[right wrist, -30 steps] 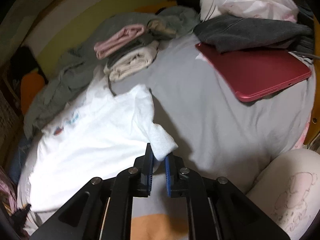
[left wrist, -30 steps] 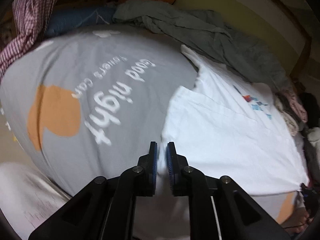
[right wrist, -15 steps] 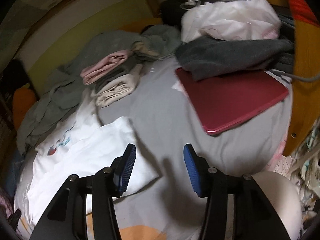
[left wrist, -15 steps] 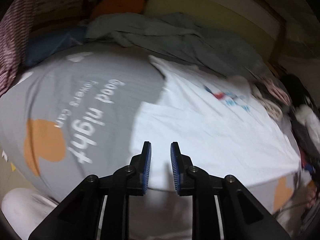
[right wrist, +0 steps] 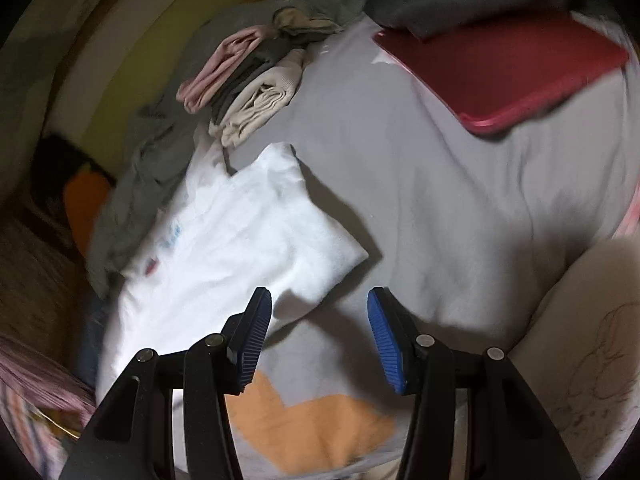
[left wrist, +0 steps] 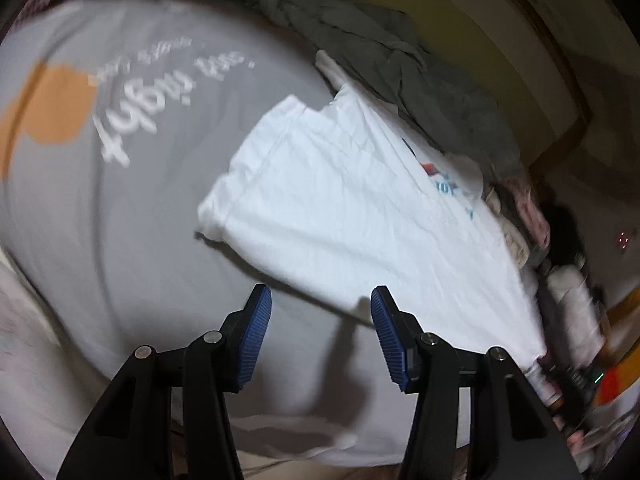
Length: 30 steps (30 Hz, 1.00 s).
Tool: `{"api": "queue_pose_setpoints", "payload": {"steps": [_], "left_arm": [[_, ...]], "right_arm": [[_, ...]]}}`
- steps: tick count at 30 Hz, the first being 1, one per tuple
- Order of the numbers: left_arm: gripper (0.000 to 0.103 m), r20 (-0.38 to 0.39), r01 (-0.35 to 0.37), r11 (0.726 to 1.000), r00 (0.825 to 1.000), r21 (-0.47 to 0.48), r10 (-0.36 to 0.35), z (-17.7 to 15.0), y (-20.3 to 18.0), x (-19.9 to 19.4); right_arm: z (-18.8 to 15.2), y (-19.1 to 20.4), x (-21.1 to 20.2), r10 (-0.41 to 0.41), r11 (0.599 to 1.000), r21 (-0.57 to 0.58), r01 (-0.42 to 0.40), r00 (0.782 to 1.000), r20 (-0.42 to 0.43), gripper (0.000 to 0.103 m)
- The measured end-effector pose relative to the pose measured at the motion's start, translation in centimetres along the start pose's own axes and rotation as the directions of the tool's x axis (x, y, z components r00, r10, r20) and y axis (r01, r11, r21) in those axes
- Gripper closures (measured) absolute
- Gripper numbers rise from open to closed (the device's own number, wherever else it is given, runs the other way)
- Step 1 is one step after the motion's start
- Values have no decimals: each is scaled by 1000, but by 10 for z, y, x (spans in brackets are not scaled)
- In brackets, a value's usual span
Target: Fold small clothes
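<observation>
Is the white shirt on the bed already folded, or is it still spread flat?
Spread, not folded yet. The white shirt lies flat on the bed, its sleeve sticking out sideways.

One white T-shirt (left wrist: 352, 216) at centre; one red laptop (right wrist: 504, 76) at two o'clock; three folded garments (right wrist: 244, 88) stacked at eleven; two orange patches, one per view
</observation>
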<state>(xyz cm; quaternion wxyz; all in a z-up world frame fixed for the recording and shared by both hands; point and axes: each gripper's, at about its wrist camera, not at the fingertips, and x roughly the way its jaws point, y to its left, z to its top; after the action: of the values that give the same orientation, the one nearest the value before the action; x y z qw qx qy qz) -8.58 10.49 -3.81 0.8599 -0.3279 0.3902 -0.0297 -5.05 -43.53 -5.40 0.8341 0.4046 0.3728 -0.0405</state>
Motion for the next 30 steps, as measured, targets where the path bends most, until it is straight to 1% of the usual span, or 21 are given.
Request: {"api": "queue_pose_setpoints", "payload": {"steps": [1,2,3,4,5,6,7,8,9,10,12,14,15,17,19,20,21,23,25,27,30], "left_arm": [[52,7,21,999,1000,-45,-20,4,4,5],[55,26,30,996,999,-80,-28,8,7,6],[58,63,30,994,998,-106,-23,13,9,6],[69,94,-2,994,995,-113,13,17,9,4],[80,116,-55,993,991,-107,68,19,8,3],[83,135,-112,989,983,-99,125,21,7,1],[93,151,-136,986,977,-99,150,22,8,1],[99,152,-130,986,978,-105,145,22,11,0],[100,155,-112,988,979,-111,128,21,11,-2],[100,175,-110,989,976,-100,127,20,9,-7],[100,232,-117,992,965,-37,122,18,-4,-23],[101,291,-122,992,950,13,113,17,-17,-48],[101,309,-108,994,946,13,98,19,-19,-63],[101,338,-62,998,939,14,53,27,-18,-92],[101,365,-67,997,930,37,49,29,-23,-114],[101,371,-76,996,927,43,54,29,-25,-121],[101,377,-81,996,924,48,57,29,-26,-126],[101,379,-93,994,923,48,68,27,-28,-128],[101,383,-92,995,921,47,67,26,-29,-125],[101,388,-118,991,918,59,87,23,-29,-118],[101,363,-111,993,927,33,92,24,-20,-110]], "right_arm": [[2,-6,3,33,999,38,-33,999,0,47],[5,-10,6,53,996,71,-53,999,0,47],[8,-14,8,72,992,105,-73,997,7,47],[12,-17,10,94,986,134,-97,995,24,47],[15,-18,10,98,984,145,-103,994,42,52],[18,-16,11,85,988,125,-92,995,60,77],[19,-12,13,59,994,84,-65,996,68,88],[18,-9,16,30,997,65,-34,997,64,91],[17,-8,16,24,997,65,-28,997,67,95],[15,-7,11,38,997,68,-44,995,95,96],[12,-3,-2,52,997,50,-60,989,142,97],[7,11,-20,71,997,-9,-71,981,181,98],[4,17,-31,80,997,-35,-74,980,181,98],[-3,31,-56,121,989,-104,-102,972,200,98],[-11,46,-79,116,980,-185,-71,962,246,98],[-14,52,-91,126,974,-218,-68,956,266,98],[-15,55,-96,133,971,-231,-69,953,271,98],[-15,57,-101,138,971,-225,-78,955,264,98],[-15,57,-101,135,975,-205,-84,960,247,98],[-16,55,-98,124,977,-199,-76,963,239,98],[-14,54,-92,91,978,-201,-45,970,225,98]]}}
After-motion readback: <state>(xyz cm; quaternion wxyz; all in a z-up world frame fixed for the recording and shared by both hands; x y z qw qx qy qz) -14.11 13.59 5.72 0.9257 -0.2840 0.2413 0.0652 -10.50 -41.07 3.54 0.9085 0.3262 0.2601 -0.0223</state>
